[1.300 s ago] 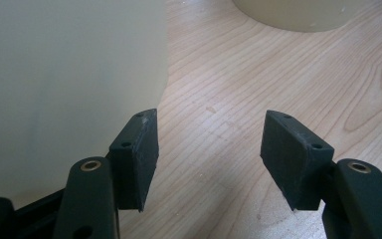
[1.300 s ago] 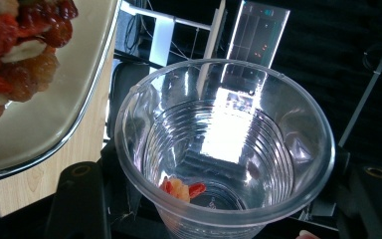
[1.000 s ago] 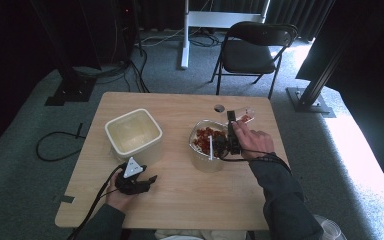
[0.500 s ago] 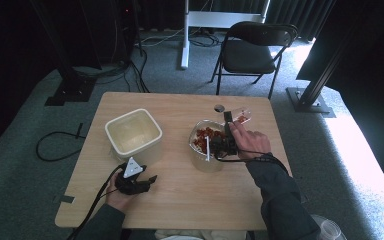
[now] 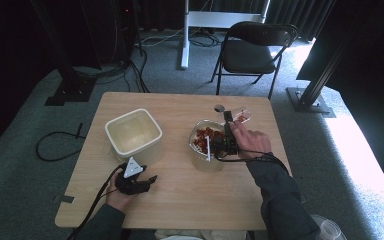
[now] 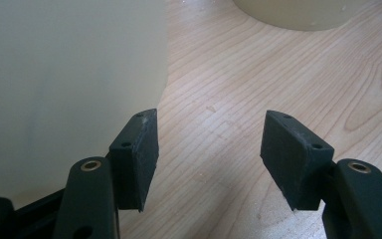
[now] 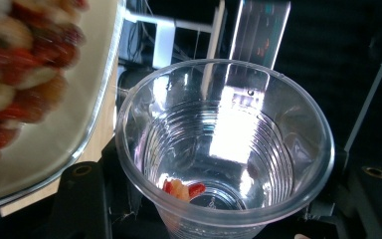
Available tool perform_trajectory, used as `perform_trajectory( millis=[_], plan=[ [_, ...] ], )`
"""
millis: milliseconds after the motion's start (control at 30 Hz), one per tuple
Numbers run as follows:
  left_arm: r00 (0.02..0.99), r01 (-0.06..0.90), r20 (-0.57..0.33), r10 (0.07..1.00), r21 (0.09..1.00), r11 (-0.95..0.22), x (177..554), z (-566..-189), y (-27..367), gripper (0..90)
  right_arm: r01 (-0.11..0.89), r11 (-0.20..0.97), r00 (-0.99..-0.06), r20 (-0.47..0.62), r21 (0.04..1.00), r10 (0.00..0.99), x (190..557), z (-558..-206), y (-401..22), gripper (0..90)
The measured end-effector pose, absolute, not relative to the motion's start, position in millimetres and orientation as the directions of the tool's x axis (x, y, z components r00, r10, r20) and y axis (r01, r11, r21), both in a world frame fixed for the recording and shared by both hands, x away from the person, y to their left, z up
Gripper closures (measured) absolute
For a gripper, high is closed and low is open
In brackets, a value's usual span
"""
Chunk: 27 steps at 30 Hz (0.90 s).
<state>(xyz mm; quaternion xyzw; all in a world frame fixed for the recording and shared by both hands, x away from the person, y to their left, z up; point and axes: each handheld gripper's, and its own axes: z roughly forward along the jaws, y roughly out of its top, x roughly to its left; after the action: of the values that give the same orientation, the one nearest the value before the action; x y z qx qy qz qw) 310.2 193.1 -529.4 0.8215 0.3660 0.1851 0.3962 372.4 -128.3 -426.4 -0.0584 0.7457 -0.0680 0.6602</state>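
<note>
Your cream square container (image 5: 132,135) is sitting empty on the left half of the wooden table (image 5: 180,200). To its right, the clear bowl (image 5: 207,145) is holding red and pale fruit pieces, with a white utensil (image 5: 208,148) leaning in it. In the right gripper view, the clear plastic cup (image 7: 224,144) is showing a few red and pale fruit bits (image 7: 183,189) at its bottom, and the bowl's rim is sitting just beside it at the left.

Your right gripper (image 5: 228,131) is clamping that cup, jaws squeezed in on its sides near the base, with the cup tipped on its side past the bowl's far right edge.

Your left gripper (image 5: 136,180) is resting on the table just in front of the cream container. Its jaws are standing apart with nothing between them; in the left gripper view the container's wall (image 6: 69,84) is sitting just beside the left pad, though you cannot tell whether they are touching.
</note>
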Motion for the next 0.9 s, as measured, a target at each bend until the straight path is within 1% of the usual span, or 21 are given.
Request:
perform_trajectory(
  millis=[33, 67, 133, 167, 200, 233, 267, 300, 333, 367, 400, 467, 533, 567, 667, 700, 733, 900],
  plan=[
    [0.664, 0.455, 0.014, 0.748, 0.786, -0.418, 310, -529, 193, 40.7, 0.003, 0.984, -0.121, -0.977, -0.178, -0.177, 372, -426, -128, 34.0],
    [0.664, 0.454, 0.015, 0.748, 0.786, -0.419, 310, -529, 193, 40.7, 0.021, 0.988, -0.119, -0.982, -0.151, -0.148, 374, -425, -128, 34.0],
    [0.663, 0.455, 0.014, 0.748, 0.786, -0.418, 310, -529, 193, 40.7, 0.016, 0.989, -0.112, -0.983, -0.15, -0.147, 374, -425, -128, 34.2],
    [0.664, 0.454, 0.013, 0.748, 0.787, -0.417, 310, -529, 193, 40.8, 0.023, 0.993, -0.129, -0.985, -0.119, -0.115, 375, -422, -127, 34.2],
    [0.664, 0.454, 0.013, 0.748, 0.787, -0.417, 310, -529, 193, 40.7, -0.013, 0.99, -0.146, -0.979, -0.143, -0.143, 372, -424, -125, 34.3],
    [0.663, 0.456, 0.014, 0.749, 0.786, -0.418, 310, -530, 193, 40.7, -0.015, 0.987, -0.129, -0.978, -0.163, -0.163, 370, -427, -124, 34.3],
    [0.663, 0.456, 0.014, 0.749, 0.786, -0.418, 310, -530, 193, 40.7, -0.015, 0.987, -0.129, -0.978, -0.163, -0.163, 370, -427, -124, 34.3],
    [0.664, 0.454, 0.014, 0.748, 0.787, -0.418, 310, -529, 193, 40.7, -0.002, 0.991, -0.124, -0.983, -0.137, -0.136, 371, -425, -124, 34.3],
    [0.663, 0.455, 0.014, 0.748, 0.787, -0.418, 310, -529, 193, 40.7, -0.011, 0.993, -0.146, -0.982, -0.118, -0.118, 371, -425, -124, 34.2],
    [0.663, 0.455, 0.014, 0.749, 0.786, -0.418, 310, -529, 193, 40.7, -0.013, 0.99, -0.141, -0.98, -0.138, -0.138, 371, -426, -124, 34.2],
    [0.663, 0.455, 0.015, 0.748, 0.786, -0.419, 310, -529, 193, 40.7, -0.009, 0.992, -0.142, -0.982, -0.122, -0.122, 371, -426, -125, 34.2],
    [0.663, 0.455, 0.014, 0.749, 0.787, -0.418, 310, -529, 193, 40.7, -0.01, 0.999, -0.162, -0.986, -0.042, -0.043, 372, -421, -130, 34.1],
    [0.664, 0.456, 0.014, 0.747, 0.785, -0.42, 310, -529, 194, 40.7, 0.001, 0.997, -0.198, -0.978, 0.073, 0.071, 371, -416, -136, 33.9],
    [0.664, 0.456, 0.014, 0.747, 0.785, -0.42, 310, -529, 194, 40.7, -0.006, 0.994, -0.22, -0.97, 0.112, 0.108, 369, -415, -138, 33.7],
    [0.663, 0.456, 0.014, 0.748, 0.786, -0.418, 310, -529, 193, 40.7, 0.024, 0.979, -0.252, -0.947, 0.201, 0.201, 367, -415, -149, 33.5],
    [0.663, 0.456, 0.014, 0.748, 0.786, -0.418, 310, -529, 193, 40.7, 0.024, 0.979, -0.252, -0.947, 0.201, 0.201, 367, -415, -149, 33.5],
    [0.664, 0.454, 0.014, 0.748, 0.786, -0.418, 310, -530, 193, 40.7, 0.068, 0.948, -0.28, -0.907, 0.31, 0.316, 366, -413, -162, 33.4],
    [0.662, 0.458, 0.014, 0.749, 0.784, -0.419, 311, -530, 193, 40.7, 0.145, 0.851, -0.322, -0.789, 0.505, 0.523, 363, -412, -186, 33.3]
  ],
)
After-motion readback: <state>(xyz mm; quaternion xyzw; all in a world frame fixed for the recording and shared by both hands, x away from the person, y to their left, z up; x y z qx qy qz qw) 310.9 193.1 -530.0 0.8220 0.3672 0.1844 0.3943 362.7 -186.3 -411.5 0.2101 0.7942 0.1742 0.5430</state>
